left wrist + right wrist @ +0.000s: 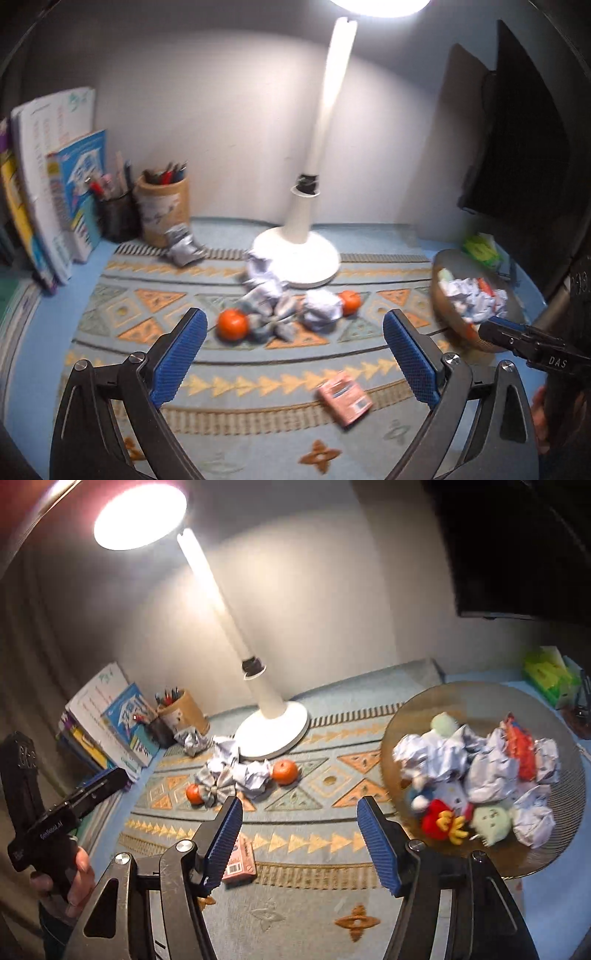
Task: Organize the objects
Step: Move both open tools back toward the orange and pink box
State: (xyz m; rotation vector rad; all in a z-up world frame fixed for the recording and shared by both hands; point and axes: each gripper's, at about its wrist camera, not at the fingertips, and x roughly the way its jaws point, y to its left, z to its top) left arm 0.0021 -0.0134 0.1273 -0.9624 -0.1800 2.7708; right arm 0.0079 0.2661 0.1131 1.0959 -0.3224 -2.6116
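Crumpled paper balls (266, 291) lie heaped on the patterned mat (303, 904), just in front of the lamp base (295, 254), with one orange (232, 324) at the left of the heap and another orange (349, 302) at the right. More paper balls and small soft toys fill the bowl (406, 716) at the right; blur makes the toys hard to tell apart. A pink card box (240, 864) lies nearer, partly hidden behind a finger in the right view. The left gripper (293, 354) stands wide and empty; the right gripper (299, 840) is parted, nothing between its jaws. Books (55, 177) and pen cups (162, 206) stand at the back left.
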